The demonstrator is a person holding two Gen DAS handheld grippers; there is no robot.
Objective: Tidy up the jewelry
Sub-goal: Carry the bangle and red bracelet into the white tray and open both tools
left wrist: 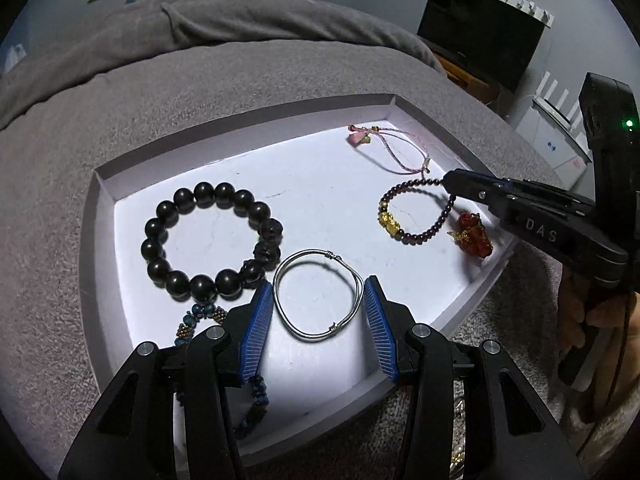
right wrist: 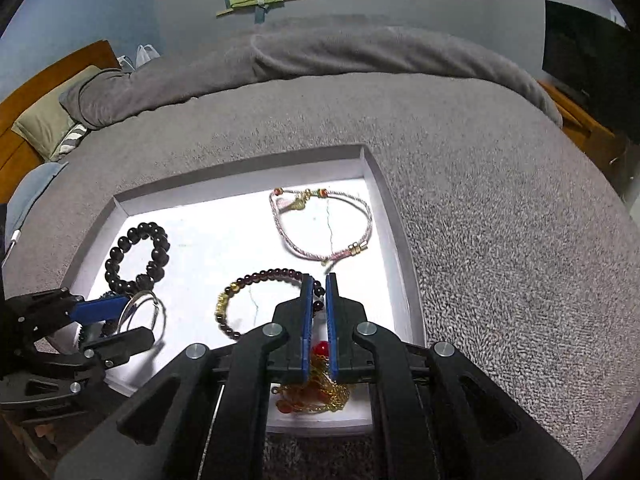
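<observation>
A thin silver wire bangle (left wrist: 318, 297) lies on the floor of a shallow white cardboard tray (left wrist: 104, 216), at its near edge, squarely between the blue ribbed pads of the left gripper (left wrist: 319, 300). Both pads sit against the bangle's sides, so the tongs are clamped on it. Just left of it rests a bracelet of large black round beads (left wrist: 208, 240), touching the bangle's left side, and a string of small blue and bronze beads (left wrist: 200, 320) trails under the left finger.

Toward the tray's right side lies a slim bracelet of dark garnet beads with gold charms (right wrist: 256, 300). The right gripper (right wrist: 319, 284) has its blue pads pressed nearly together over that bracelet's right arc; the beads run between the tips, so it is pinching the strand. Below its fingers sits a tangle of red stones and gold chain (right wrist: 316, 396), near the tray's front wall. Farther back, a pink braided cord bracelet with small gold fittings (right wrist: 324, 224) lies well apart from the others.

The tray rests on a grey fleecy blanket (right wrist: 480, 200) covering a bed; a dark screen (left wrist: 480, 32) stands beyond.
</observation>
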